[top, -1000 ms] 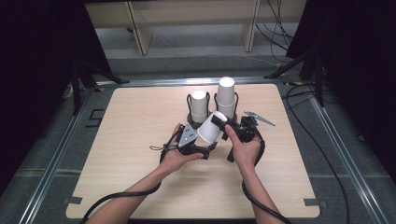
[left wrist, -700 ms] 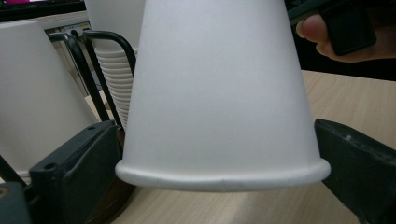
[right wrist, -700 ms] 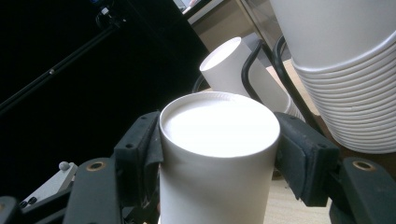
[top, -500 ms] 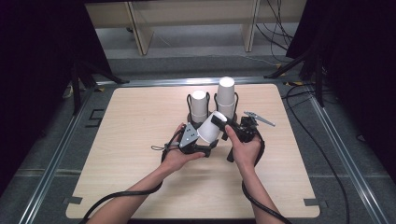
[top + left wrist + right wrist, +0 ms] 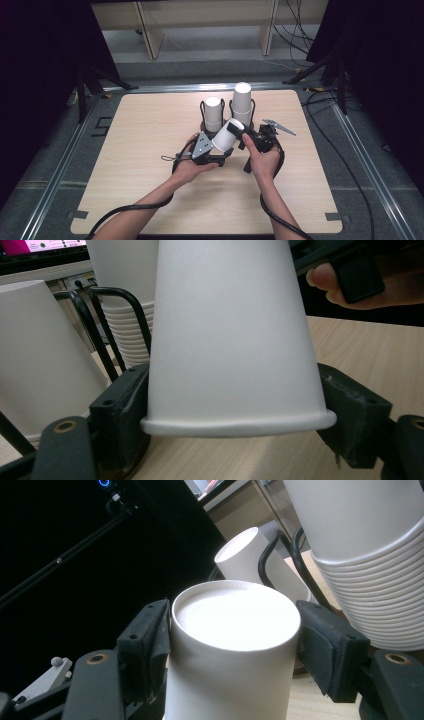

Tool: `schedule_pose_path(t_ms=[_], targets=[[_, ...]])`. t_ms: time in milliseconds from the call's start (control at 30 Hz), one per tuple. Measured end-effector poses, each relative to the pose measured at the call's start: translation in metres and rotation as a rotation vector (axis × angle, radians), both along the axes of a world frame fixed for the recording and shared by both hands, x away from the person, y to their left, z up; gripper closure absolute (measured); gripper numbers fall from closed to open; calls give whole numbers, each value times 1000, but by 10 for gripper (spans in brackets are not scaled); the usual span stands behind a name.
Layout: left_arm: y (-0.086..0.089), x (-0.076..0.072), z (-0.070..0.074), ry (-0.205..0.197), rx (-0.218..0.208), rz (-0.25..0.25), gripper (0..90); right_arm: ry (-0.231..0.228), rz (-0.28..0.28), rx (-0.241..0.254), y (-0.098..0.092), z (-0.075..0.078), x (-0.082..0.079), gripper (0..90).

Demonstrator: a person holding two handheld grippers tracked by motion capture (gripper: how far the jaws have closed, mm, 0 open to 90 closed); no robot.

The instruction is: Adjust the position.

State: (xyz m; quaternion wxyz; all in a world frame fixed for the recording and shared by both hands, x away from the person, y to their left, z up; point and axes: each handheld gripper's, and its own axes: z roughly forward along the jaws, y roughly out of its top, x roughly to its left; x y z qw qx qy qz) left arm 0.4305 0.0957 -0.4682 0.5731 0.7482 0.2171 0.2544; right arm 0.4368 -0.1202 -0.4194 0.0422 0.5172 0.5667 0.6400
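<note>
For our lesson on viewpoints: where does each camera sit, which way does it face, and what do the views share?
High view: above the table's near side, looking forward and down; forearms, left gripper, right gripper.
Left gripper view: rides that gripper, faces the paper cup's rim end; jaws just closing on it.
Right gripper view: faces the cup's base; jaws just opening beside it.
All three share the cup.

In the left gripper view, the held paper cup (image 5: 230, 335) is cut off by the top edge, so its closed end is out of frame, and it hides much of the cup stack (image 5: 127, 325) behind it. In the right gripper view, the cup's (image 5: 232, 645) lower body runs off the bottom edge. In the high view, the left gripper's (image 5: 216, 150) jaws are hidden under the cup (image 5: 227, 135).
</note>
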Motion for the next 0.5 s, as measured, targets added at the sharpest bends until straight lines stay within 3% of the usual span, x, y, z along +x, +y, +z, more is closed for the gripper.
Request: schedule_pose_path(t_ms=[33,300,333,500], targets=[[0,0,0,2,3,-2,238,-17,5,-2,0,-1,1,328],[2,-1,2,11,12,-21,289,-18,-7,-20,0,0,0,317],[2,-1,2,12,15,-23,296,-42,-3,-23,-1,0,0,316],[3,-1,3,24,20,-35,315,-64,-11,-33,-2,1,0,310]])
